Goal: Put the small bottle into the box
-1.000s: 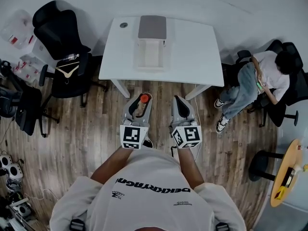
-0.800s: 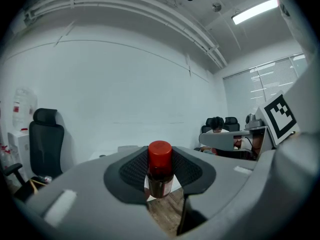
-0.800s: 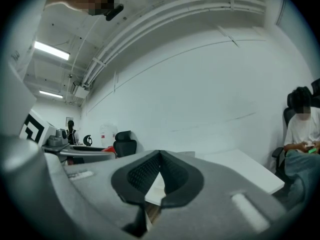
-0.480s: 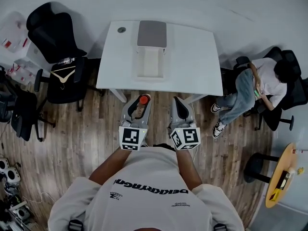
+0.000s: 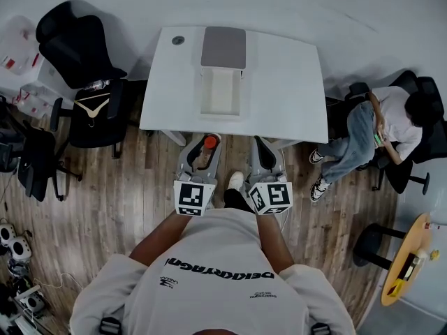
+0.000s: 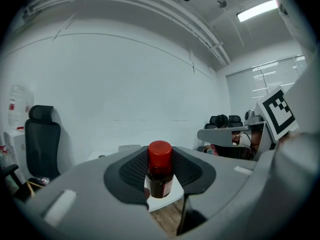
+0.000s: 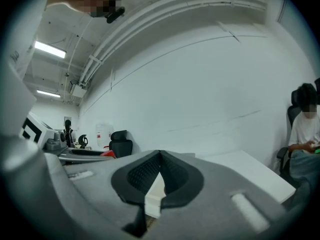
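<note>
A small dark bottle with a red cap [image 6: 160, 170] stands upright between the pads of my left gripper [image 5: 204, 149], which is shut on it. In the head view the red cap [image 5: 209, 142] shows just before the near edge of the white table [image 5: 286, 82]. An open white box [image 5: 221, 93] with a raised grey lid [image 5: 223, 47] sits on the table, straight ahead of the left gripper. My right gripper [image 5: 263, 151] is alongside, level with the left; its pads [image 7: 145, 171] meet at the tips with nothing between them.
Black office chairs [image 5: 84, 54] stand left of the table, one with a hanger on its seat. A person [image 5: 387, 128] sits on a chair to the right. A small dark disc [image 5: 178, 40] lies on the table's far left corner. A yellow round table [image 5: 408, 264] is at the lower right.
Both grippers have come forward together to the table's near edge, the bottle still in the left one. A foot now shows between them.
</note>
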Available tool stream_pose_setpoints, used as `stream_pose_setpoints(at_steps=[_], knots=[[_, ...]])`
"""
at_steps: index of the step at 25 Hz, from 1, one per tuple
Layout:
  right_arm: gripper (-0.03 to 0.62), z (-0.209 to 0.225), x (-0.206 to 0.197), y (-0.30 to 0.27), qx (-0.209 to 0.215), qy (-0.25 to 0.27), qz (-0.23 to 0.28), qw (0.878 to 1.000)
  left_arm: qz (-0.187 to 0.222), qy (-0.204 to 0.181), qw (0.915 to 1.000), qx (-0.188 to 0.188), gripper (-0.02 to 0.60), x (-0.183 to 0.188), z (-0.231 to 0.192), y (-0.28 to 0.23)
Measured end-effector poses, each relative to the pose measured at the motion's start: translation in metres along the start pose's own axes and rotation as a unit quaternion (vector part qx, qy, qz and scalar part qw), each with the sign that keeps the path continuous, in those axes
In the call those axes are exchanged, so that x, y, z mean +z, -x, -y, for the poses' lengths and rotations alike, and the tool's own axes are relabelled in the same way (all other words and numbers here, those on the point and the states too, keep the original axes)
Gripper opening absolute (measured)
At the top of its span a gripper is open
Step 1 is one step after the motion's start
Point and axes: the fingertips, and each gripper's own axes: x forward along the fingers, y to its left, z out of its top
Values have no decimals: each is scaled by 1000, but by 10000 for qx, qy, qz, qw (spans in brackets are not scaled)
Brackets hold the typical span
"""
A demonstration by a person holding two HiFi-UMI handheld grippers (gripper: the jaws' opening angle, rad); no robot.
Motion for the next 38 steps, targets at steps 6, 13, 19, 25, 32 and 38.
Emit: stream_pose_setpoints(at_steps=[6, 13, 19, 25, 32, 38], knots=[[0, 27, -4, -19, 180, -22, -77, 9998, -65, -29, 9997, 229, 147, -1, 0, -31], [0, 64, -3, -53, 480, -73, -162, 9987, -144, -40, 9985, 521, 147, 4, 1, -77], [0, 84, -4, -75, 724, -83, -217, 9971, -213, -35, 9971, 727, 147, 4, -1, -111], [0, 102, -1, -87, 848, -24, -249, 9961, -262, -22, 9957, 894, 147, -1, -3, -135], [0, 106, -6, -108, 775, -156, -277, 9965, -357, -5, 9964, 768, 147, -7, -11, -153], [0, 98, -17, -120, 592, -213, -399, 9972, -451, -41, 9973, 580, 147, -12, -27, -166]])
